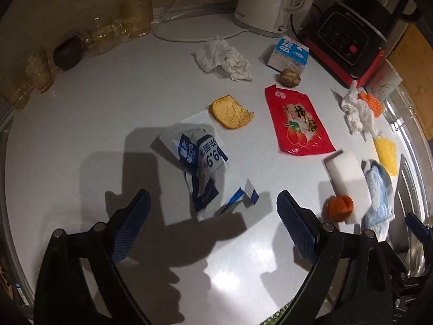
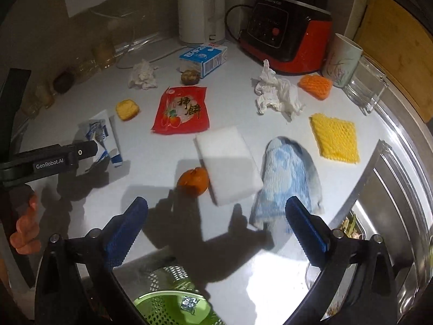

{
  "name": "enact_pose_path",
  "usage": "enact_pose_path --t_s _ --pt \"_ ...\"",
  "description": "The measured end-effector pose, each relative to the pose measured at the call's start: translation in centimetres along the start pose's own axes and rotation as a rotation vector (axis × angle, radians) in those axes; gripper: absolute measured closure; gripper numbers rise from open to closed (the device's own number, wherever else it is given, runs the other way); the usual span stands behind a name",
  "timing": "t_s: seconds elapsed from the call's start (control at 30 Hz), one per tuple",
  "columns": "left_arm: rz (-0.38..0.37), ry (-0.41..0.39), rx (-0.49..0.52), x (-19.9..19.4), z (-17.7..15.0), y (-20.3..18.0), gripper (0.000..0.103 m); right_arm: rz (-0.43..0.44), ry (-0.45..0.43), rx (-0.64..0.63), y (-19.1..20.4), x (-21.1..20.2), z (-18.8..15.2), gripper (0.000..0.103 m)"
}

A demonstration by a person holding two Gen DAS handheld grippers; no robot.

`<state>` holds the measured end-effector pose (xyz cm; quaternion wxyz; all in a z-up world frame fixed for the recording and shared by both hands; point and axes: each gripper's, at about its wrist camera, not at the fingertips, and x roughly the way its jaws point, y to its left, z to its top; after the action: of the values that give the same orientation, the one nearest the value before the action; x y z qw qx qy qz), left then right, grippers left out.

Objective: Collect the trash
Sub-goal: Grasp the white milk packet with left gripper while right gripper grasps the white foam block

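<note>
Right wrist view: white table (image 2: pixel 167 243) is carrying everything, steel sink (image 2: pixel 400 216) running along its right edge. Red-and-black appliance (image 2: pixel 286 35) and white kettle (image 2: pixel 201 8) are standing at the back. A green perforated basket (image 2: pixel 173 306) is sitting below the table's near edge with a bit of foil in it.

Trash is lying scattered on the table: red snack wrapper (image 2: pixel 181 109) mid-table, white sponge block (image 2: pixel 228 165) just in front of it, blue-white cloth (image 2: pixel 286 178) beside the sponge, yellow foam net (image 2: pixel 335 138) further right, crumpled tissue (image 2: pixel 276 92) behind that, milk carton (image 2: pixel 203 57) near the kettle. Orange peel (image 2: pixel 193 181) is touching the sponge's left edge.

Right gripper (image 2: pixel 216 227) is hovering with its fingers spread wide, nothing between them.

Left wrist view: left gripper (image 1: pixel 213 216) is hovering with fingers wide too, a torn blue-white wrapper (image 1: pixel 200 168) lying just ahead of the tips, not touched. Bitten biscuit (image 1: pixel 230 112) is lying beyond it.
</note>
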<state>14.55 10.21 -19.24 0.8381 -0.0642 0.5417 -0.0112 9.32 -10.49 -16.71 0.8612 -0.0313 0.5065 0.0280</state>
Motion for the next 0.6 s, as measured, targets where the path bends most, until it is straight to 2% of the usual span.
enact_pose_path --t_s 0.2,0.27,0.3,0.4,0.43,0.6 --pt "0.058 0.054 -0.033 3.7 1.2 -0.7 0.033 0.024 0.048 -0.052 -1.1 4.5 3.2 0.002" --pt "0.06 0.075 -0.049 4.4 1.3 -0.5 0.05 0.029 0.061 -0.067 -1.3 5.7 3.8 0.002" --pt "0.07 0.063 -0.054 4.4 1.3 -0.5 0.054 0.031 0.068 -0.071 -1.4 6.3 4.1 0.002" --pt "0.057 0.054 -0.049 4.2 1.4 -0.4 0.073 0.042 0.09 -0.071 -1.6 7.8 4.8 0.002" --pt "0.06 0.046 -0.044 4.1 1.4 -0.5 0.083 0.044 0.097 -0.072 -1.6 8.2 4.9 0.002" --pt "0.041 0.02 -0.031 3.1 1.4 -0.6 0.092 0.038 0.122 -0.085 -1.3 9.6 5.1 0.005"
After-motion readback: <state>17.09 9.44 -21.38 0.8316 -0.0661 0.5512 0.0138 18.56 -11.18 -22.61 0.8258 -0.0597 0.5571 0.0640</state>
